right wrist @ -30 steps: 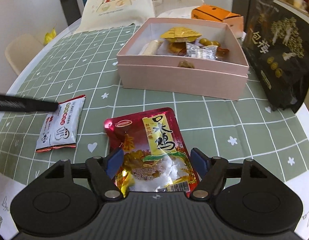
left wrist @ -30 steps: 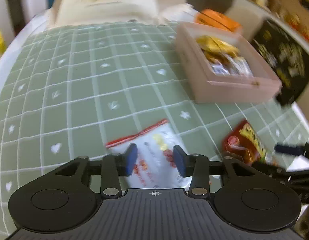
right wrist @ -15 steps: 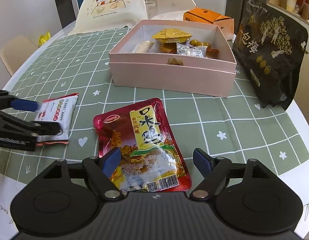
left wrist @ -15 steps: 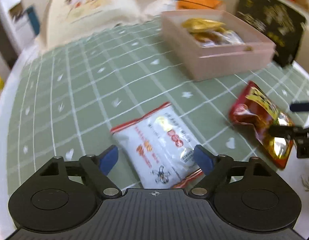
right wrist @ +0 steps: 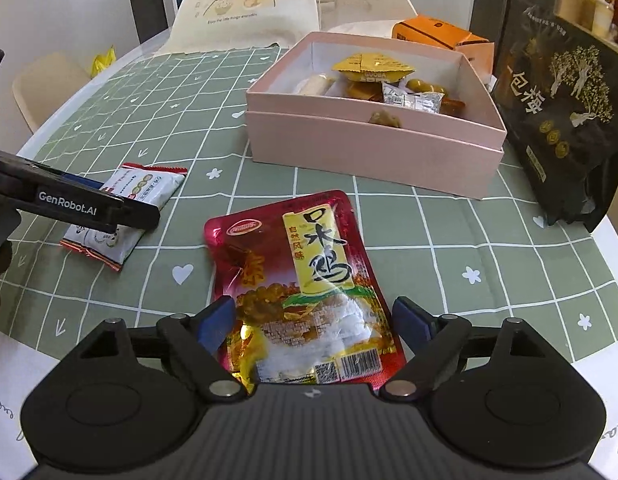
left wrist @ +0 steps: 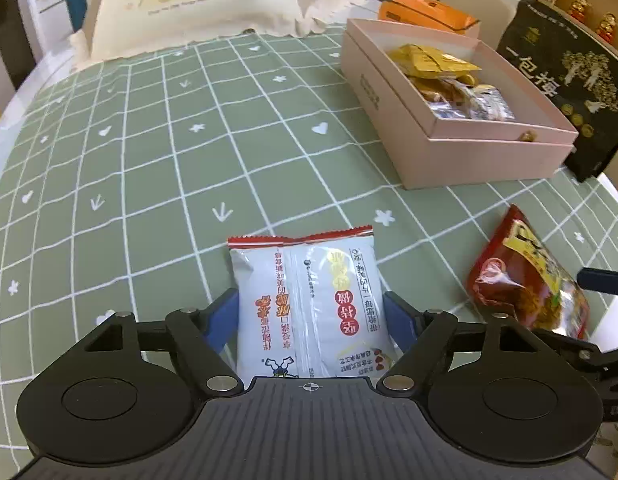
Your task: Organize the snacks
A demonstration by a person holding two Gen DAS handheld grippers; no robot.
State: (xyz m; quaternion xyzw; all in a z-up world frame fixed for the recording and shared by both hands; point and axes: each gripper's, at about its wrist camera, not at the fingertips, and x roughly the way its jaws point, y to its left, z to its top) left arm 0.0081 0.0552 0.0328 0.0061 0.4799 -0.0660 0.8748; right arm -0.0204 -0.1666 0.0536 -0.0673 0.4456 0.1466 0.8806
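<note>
left wrist view: left tool [left wrist: 311, 314] tilts down, jaws just closing slightly, apart around white packet [left wrist: 309, 300].

A second ago the left gripper [left wrist: 311, 318] had its blue pads narrow over the near end of the white snack packet [left wrist: 309, 304]. It then opened wide and has just been closing a little, so now the pads stand on the left and right edges of the packet; whether they press on it is not clear. The packet lay slanted in the left wrist view before and now lies straight between the fingers.

The right gripper [right wrist: 313, 322] has been opening, and its pads now stand further apart, beside the near end of the red chicken snack pouch [right wrist: 297, 280]. In the right wrist view the left gripper's finger now reaches across the white packet, where earlier only its tip showed.
</note>
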